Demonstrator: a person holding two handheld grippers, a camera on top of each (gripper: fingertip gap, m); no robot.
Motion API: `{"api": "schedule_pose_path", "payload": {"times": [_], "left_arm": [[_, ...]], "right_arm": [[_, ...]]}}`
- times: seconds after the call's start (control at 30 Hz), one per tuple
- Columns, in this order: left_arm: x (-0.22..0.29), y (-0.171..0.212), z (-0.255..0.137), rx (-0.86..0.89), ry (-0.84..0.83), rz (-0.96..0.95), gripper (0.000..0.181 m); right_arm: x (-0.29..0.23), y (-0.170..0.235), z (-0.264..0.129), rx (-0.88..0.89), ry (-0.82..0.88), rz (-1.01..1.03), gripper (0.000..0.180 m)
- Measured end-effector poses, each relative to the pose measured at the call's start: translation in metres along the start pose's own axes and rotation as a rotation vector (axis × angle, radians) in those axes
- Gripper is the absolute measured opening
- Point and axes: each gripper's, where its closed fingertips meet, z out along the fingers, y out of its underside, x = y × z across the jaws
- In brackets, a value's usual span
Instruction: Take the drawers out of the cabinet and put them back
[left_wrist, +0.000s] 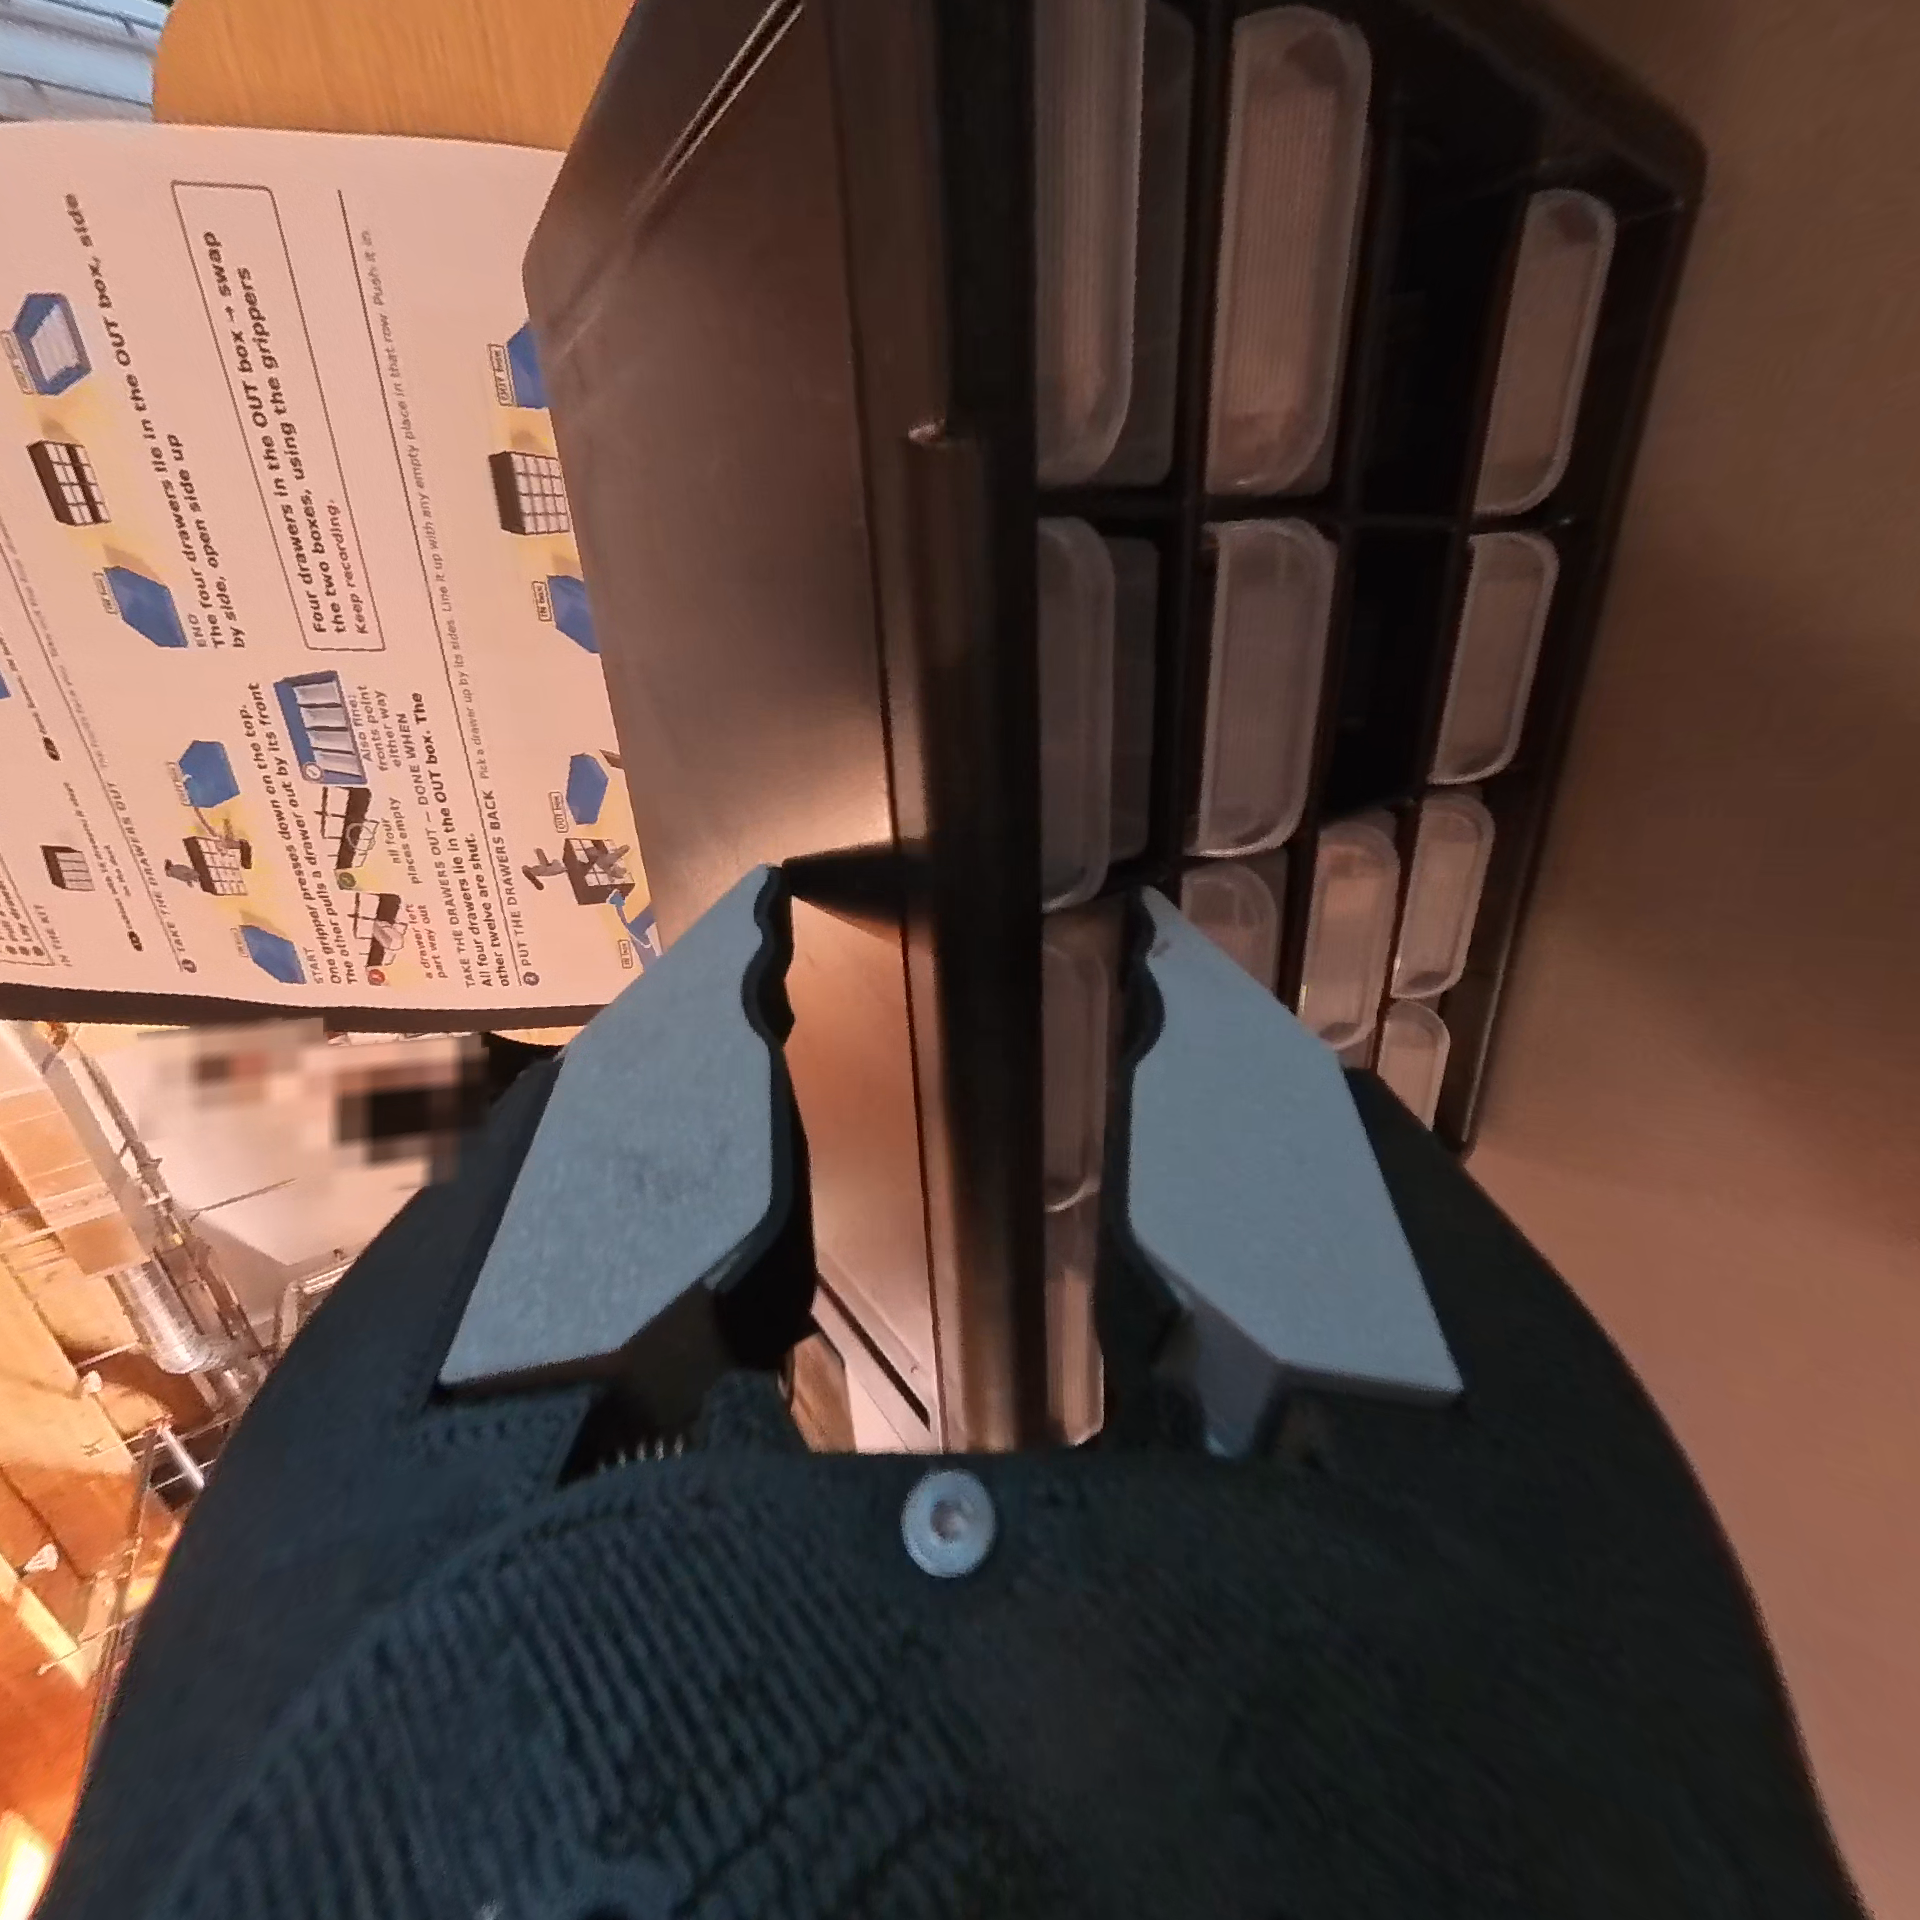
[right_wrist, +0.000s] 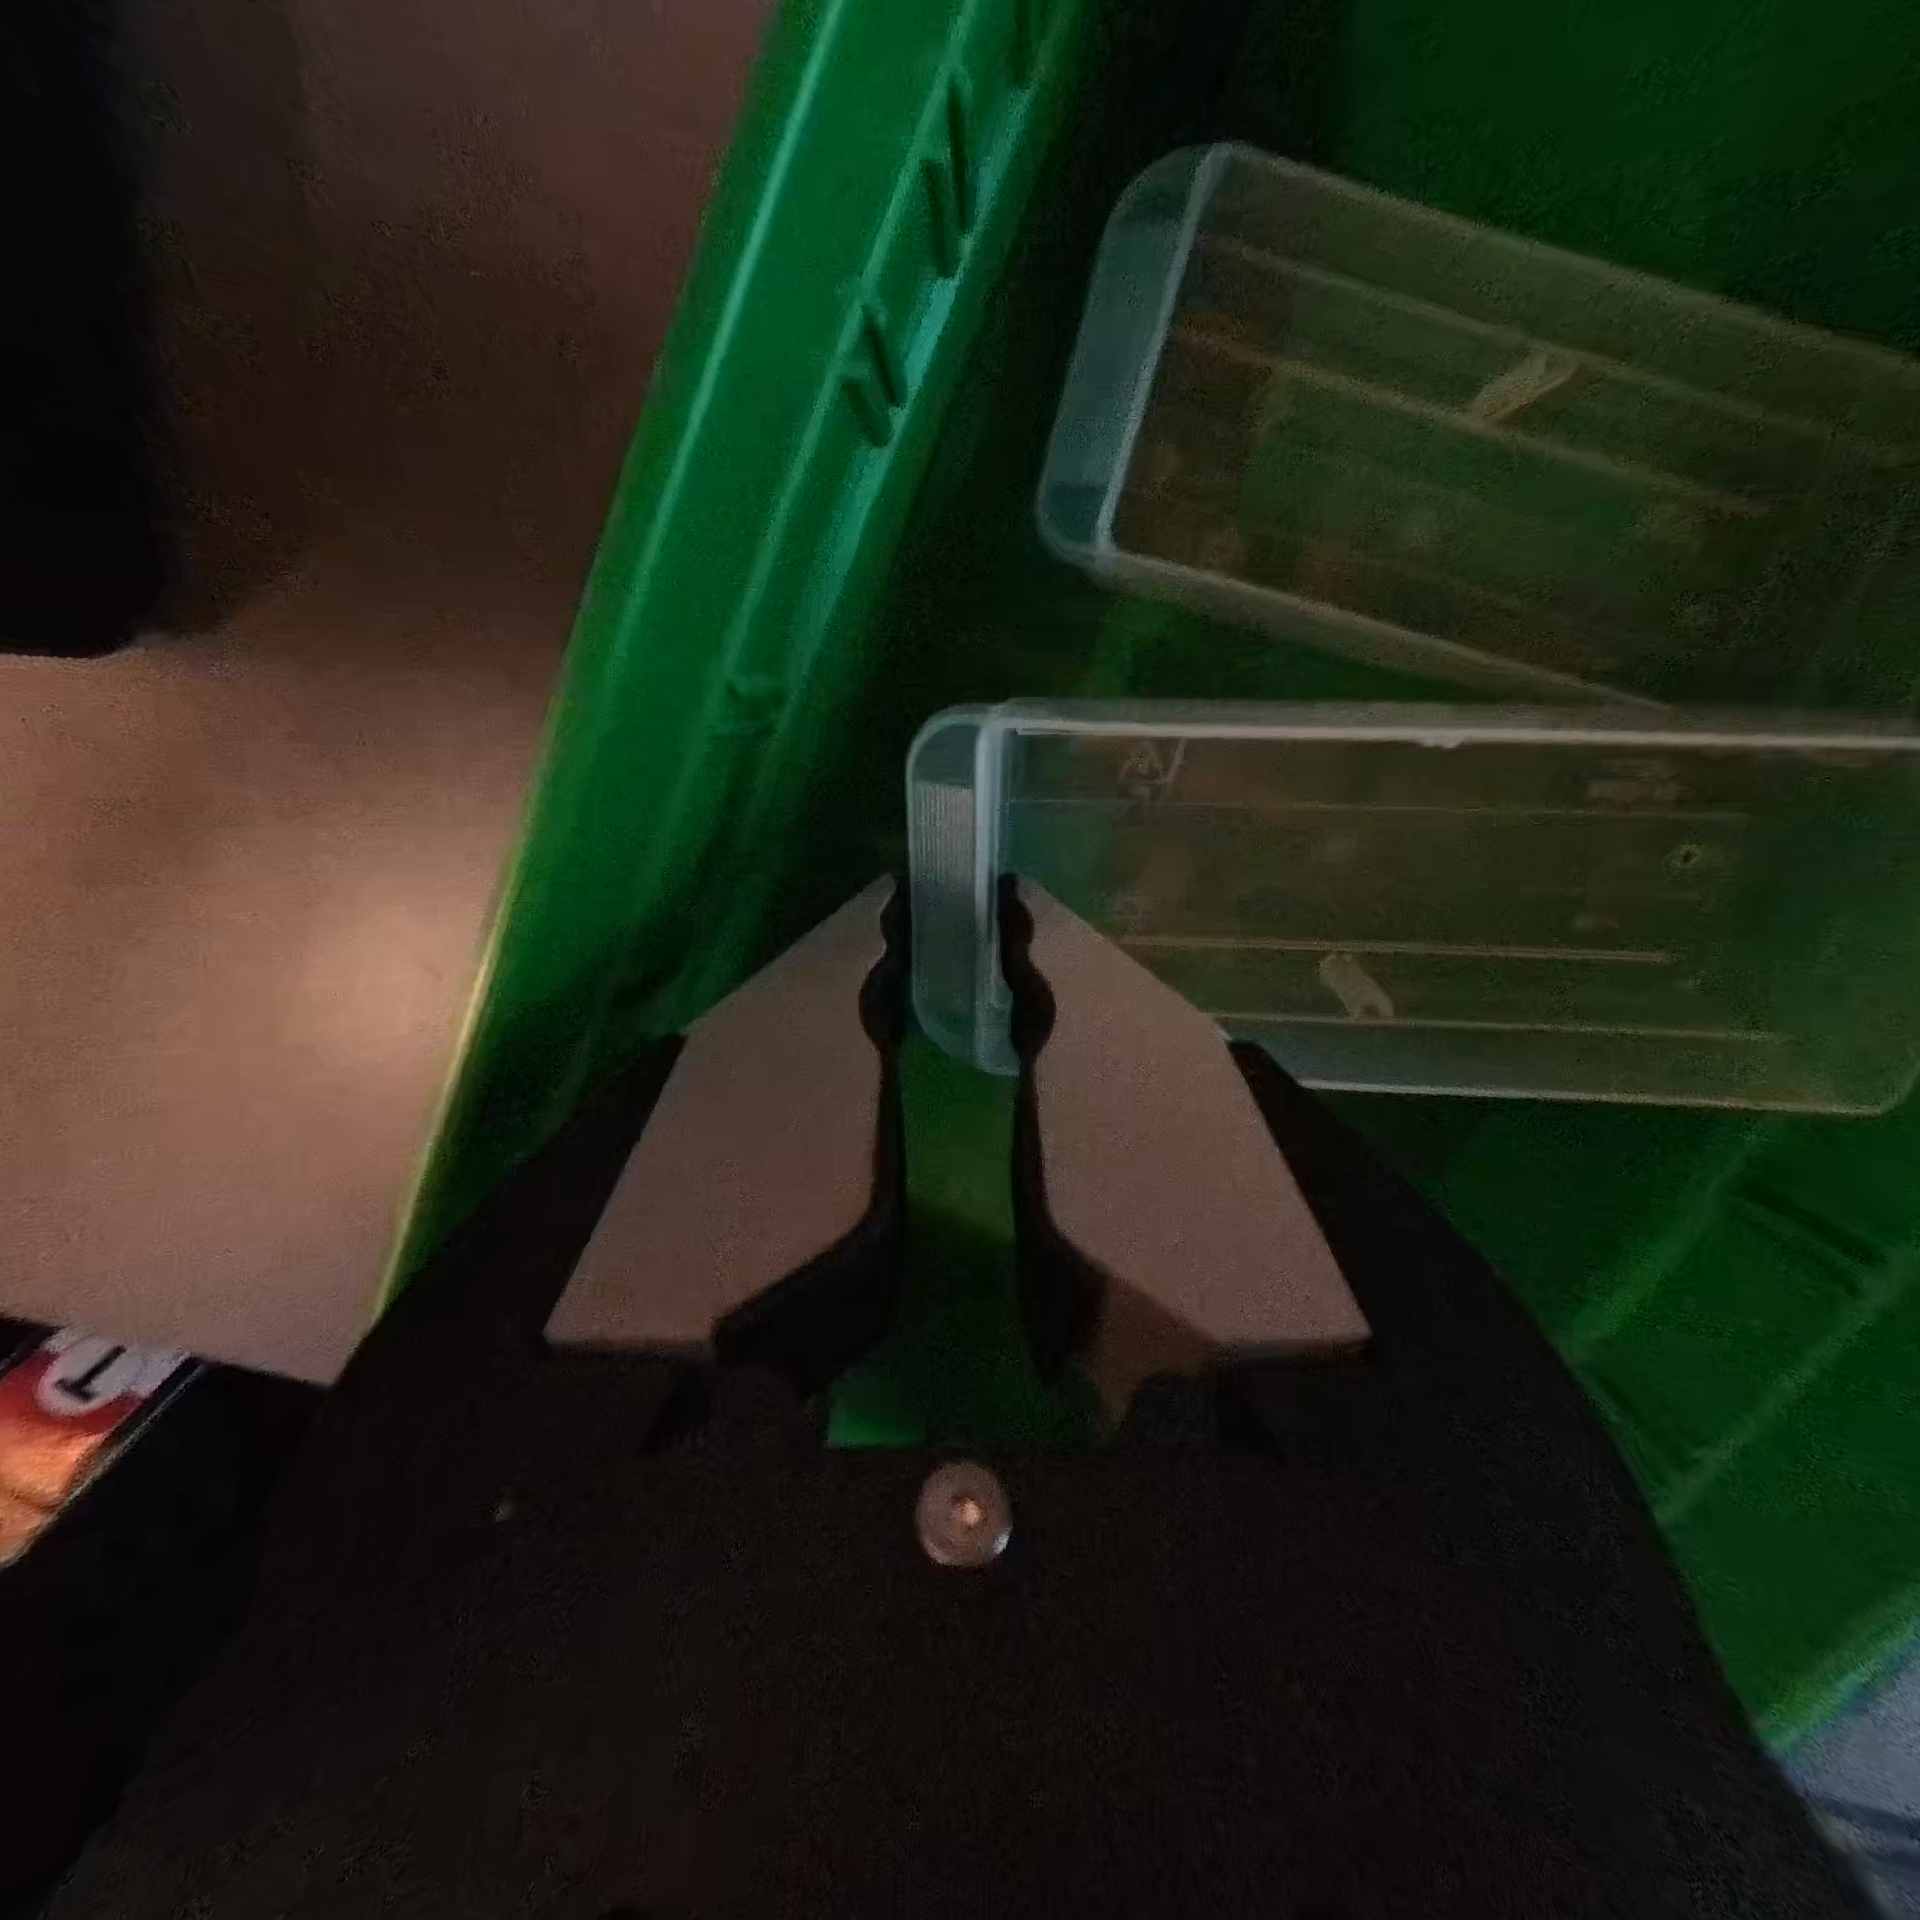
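The black cabinet (left_wrist: 748, 520) fills the left wrist view, seen turned sideways. Clear drawers (left_wrist: 1278, 260) sit in most of its slots; some slots (left_wrist: 1397, 644) are dark and empty. My left gripper (left_wrist: 961, 914) is open, its fingers straddling the cabinet's front edge, one over the dark outer panel, one over the drawer fronts. In the right wrist view my right gripper (right_wrist: 948, 904) is shut on the front lip of a clear drawer (right_wrist: 1455, 894) inside a green box (right_wrist: 727, 623). A second clear drawer (right_wrist: 1455, 436) lies in the box just beyond it.
A printed instruction sheet (left_wrist: 260, 571) stands behind the cabinet. The tan tabletop (right_wrist: 260, 935) lies left of the green box's wall. A red and black object (right_wrist: 73, 1423) sits at the lower left edge. Shelving shows blurred at the lower left of the left wrist view.
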Motion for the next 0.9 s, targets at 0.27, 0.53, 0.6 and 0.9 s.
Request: {"api": "schedule_pose_path", "payload": {"times": [0.27,0.53,0.6,0.9], "left_arm": [[0.000,0.000,0.000,-0.030,0.000,0.009,0.062],[0.000,0.000,0.000,-0.004,0.002,-0.011,0.062],[0.000,0.000,0.000,0.000,0.003,-0.012,0.062],[-0.002,0.013,-0.015,0.084,0.052,-0.159,0.058]], "right_arm": [[-0.003,-0.006,0.011,0.029,-0.021,0.043,0.012],[0.014,-0.048,0.006,0.274,0.093,0.007,0.041],[0.011,-0.052,-0.012,0.327,0.126,-0.005,0.046],[-0.054,-0.041,-0.116,0.730,0.122,-0.074,0.070]]}}
